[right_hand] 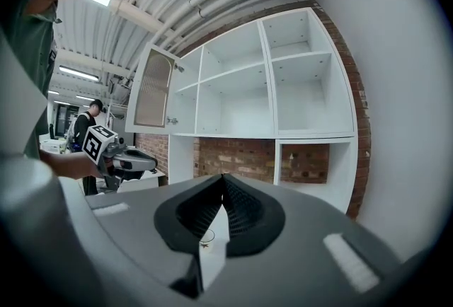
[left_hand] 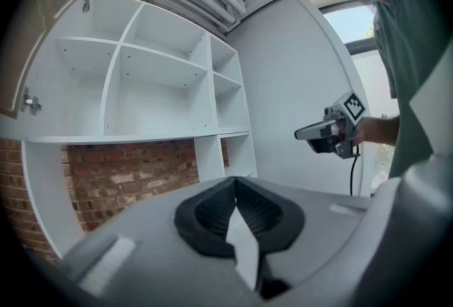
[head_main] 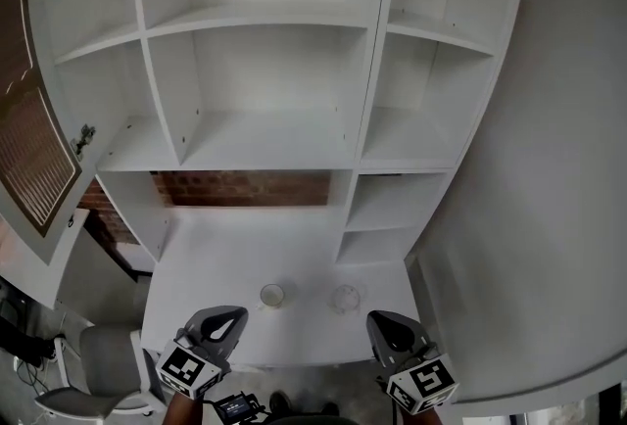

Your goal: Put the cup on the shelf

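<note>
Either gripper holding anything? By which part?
Nothing held: the left gripper and the right gripper are both shut and empty. The white cup and the clear cup stand free on the desk.

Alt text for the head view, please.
The left gripper and right gripper, both shut, hover at the near edge of a white desk holding a cup and a clear glass. A white shelf unit rises behind it.

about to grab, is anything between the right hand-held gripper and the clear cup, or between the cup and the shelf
Nothing visible does. Only bare desk lies between the shut right hand-held gripper and the clear cup; the other cup stands aside to its left, and the open-fronted shelf above faces it unobstructed.
</note>
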Demonstrator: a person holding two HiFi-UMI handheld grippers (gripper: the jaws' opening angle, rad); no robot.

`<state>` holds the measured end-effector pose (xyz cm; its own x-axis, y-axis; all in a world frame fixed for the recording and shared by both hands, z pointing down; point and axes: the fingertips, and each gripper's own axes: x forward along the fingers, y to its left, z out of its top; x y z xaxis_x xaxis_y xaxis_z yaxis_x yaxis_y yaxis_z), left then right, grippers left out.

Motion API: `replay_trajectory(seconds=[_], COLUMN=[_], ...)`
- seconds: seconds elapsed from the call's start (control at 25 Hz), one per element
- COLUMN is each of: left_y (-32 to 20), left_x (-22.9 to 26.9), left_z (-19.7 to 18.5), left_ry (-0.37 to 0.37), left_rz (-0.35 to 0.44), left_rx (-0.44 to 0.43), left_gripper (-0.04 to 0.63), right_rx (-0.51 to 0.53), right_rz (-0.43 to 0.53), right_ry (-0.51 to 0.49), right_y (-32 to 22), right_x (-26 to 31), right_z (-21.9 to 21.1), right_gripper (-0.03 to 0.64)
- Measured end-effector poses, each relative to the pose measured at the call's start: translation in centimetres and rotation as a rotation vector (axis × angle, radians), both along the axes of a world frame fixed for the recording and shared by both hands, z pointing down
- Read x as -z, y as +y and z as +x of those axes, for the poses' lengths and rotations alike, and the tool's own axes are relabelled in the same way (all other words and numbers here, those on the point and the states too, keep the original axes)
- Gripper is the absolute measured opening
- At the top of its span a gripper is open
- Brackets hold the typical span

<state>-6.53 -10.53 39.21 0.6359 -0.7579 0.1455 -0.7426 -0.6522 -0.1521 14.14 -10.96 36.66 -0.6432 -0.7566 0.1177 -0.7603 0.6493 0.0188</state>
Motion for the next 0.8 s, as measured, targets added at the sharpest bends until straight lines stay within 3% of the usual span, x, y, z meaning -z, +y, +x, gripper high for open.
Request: replay_trajectory(seconds=[0.48, 0.8], left_y=[-3.8, -5.7], left_x=[-2.7, -5.2], left_z=[-2.9, -3.2], left_ry=[0.032, 0.015], left_rz=[-0.032, -0.080], left_rx=[-0.090, -0.075], left_gripper=[0.003, 0.003], right_rx=[-0.094, -0.111], right_rz=[-0.042, -0.119], right_ry=[0.003, 0.045], right_y=[-1.7, -4.1], right_x=[-1.6, -5.4], right_z=[-3.3, -2.6], right_gripper=[0.008, 0.008])
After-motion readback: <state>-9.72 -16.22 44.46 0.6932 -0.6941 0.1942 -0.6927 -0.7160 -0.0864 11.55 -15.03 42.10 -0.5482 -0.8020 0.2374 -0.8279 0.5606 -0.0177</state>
